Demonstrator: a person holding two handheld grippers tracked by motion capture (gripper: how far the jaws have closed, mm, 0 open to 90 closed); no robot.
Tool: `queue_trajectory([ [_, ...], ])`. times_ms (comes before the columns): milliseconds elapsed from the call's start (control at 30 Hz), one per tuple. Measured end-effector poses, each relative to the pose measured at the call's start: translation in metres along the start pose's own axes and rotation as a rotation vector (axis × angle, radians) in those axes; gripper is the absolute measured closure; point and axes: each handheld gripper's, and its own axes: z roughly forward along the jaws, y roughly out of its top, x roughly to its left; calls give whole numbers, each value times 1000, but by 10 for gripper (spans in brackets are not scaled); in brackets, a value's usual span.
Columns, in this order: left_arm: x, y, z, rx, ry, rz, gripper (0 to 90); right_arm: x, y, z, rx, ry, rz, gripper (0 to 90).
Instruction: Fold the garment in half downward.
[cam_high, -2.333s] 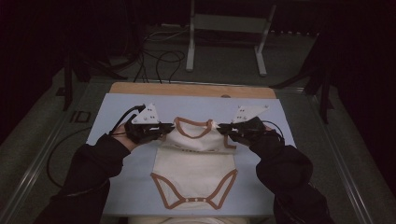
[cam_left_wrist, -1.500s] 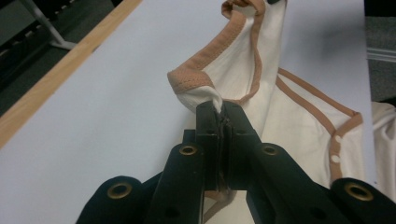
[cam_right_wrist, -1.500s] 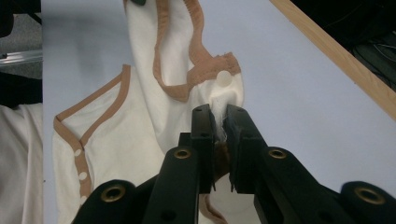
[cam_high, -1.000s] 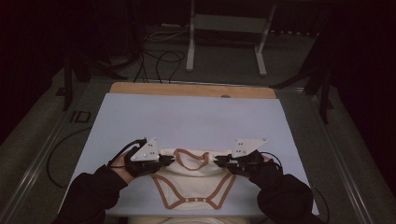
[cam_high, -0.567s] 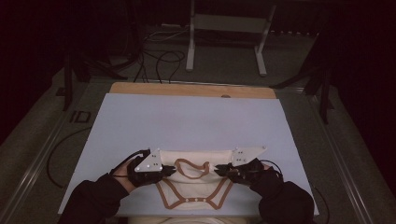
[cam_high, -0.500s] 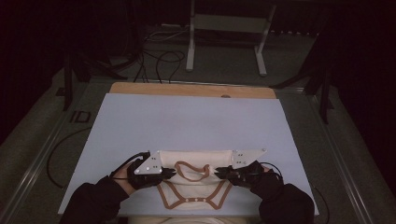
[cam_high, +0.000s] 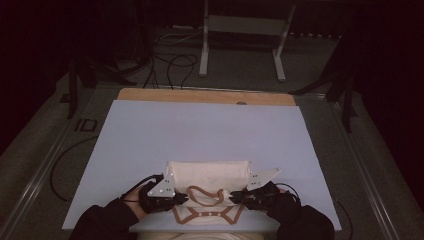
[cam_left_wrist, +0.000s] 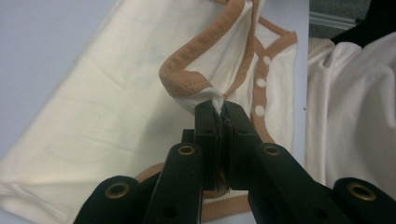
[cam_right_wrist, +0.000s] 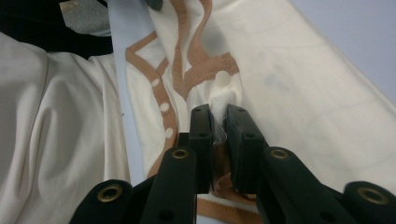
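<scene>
Bodysuit (cam_high: 209, 176) lies on the tabletop (cam_high: 150, 140) at the near edge, doubled over on itself. The fold line runs left to right on the far side; the shoulder end lies on top of the snap crotch end (cam_high: 205, 216) nearest the person.

Left tool (cam_high: 176, 198): jaws pinched tight on a tuft of cream cloth just under the tan neckline binding (cam_left_wrist: 187, 77), as the left gripper view shows. Right tool (cam_high: 239, 196): jaws likewise clamped on a white tuft at the other shoulder, beside a snap (cam_right_wrist: 223, 77). Both tools hold the garment, one at each end of the neckline.

Key relation: the two grips sit level with each other on a left–right line, parallel to the fold. The tools point inward, toward each other, with the neck loop (cam_high: 205, 192) between them. The cloth's long axis now runs across the tabletop, not away from the person. Neither hand is nearer than the other; the pair is symmetric about the garment's middle.

Judgement: the top layer looks about lined up over the bottom layer, snap row (cam_left_wrist: 260, 84) peeking out at the near edge. The next move likely turns on lowering and letting go evenly at both shoulders, so the fold stays square.

Risk: uneven release would skew the top layer.
</scene>
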Motion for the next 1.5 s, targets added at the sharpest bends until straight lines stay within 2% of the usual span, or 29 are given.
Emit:
queue_trajectory([
  [167,-1,-5,6,18,-18,-22,849,-1,-5,5,22,0,-3,811],
  [200,-2,-7,8,38,-31,-19,849,2,-5,6,29,4,39,806],
  [233,-3,-8,9,43,-40,-26,839,0,-6,7,35,5,9,786],
  [300,-3,-8,9,40,-51,-37,735,0,-6,7,38,14,16,696],
  [333,-1,-8,7,27,-52,-69,654,-1,-5,7,35,16,7,661],
  [367,-1,-8,7,27,-52,-69,614,-1,-5,7,35,16,7,661],
  [400,1,-6,5,18,-56,-93,575,-1,-2,8,37,22,6,620],
  [433,2,-4,5,19,-57,-97,539,-1,-1,8,35,24,1,604],
  [500,4,-3,5,22,-49,-101,512,-3,3,10,36,27,-8,586],
  [533,10,-1,5,18,-39,-123,505,-5,5,11,41,23,-12,575],
  [567,10,-1,5,18,-39,-123,497,-5,5,11,41,23,-12,575],
  [600,16,-1,6,10,-37,-149,498,-10,7,13,45,19,0,578],
  [767,26,2,12,10,-49,-187,518,-22,5,22,73,22,28,625],
  [800,31,3,20,31,-50,-203,528,-26,1,28,90,25,49,651],
  [900,34,3,27,49,-55,-205,591,-28,-2,32,107,18,59,675],
  [933,36,2,30,55,-59,-210,591,-28,-3,33,113,16,82,685],
  [967,36,2,33,63,-57,-213,636,-29,-4,33,124,24,97,702],
  [1000,37,2,35,72,-63,-216,651,-30,-6,33,125,16,92,716],
  [1033,38,1,38,84,-64,-207,701,-32,-8,33,136,18,104,723],
  [1067,38,0,38,99,-65,-203,709,-33,-8,33,136,23,122,732],
  [1167,39,-2,39,103,-75,-204,754,-34,-9,34,138,31,126,737],
  [1300,38,-3,41,120,-81,-199,771,-33,-9,39,153,56,138,757],
  [1367,39,-5,43,124,-89,-194,782,-34,-9,41,173,76,122,756],
  [1500,39,-5,43,122,-95,-202,832,-32,-10,44,182,110,132,771],
])
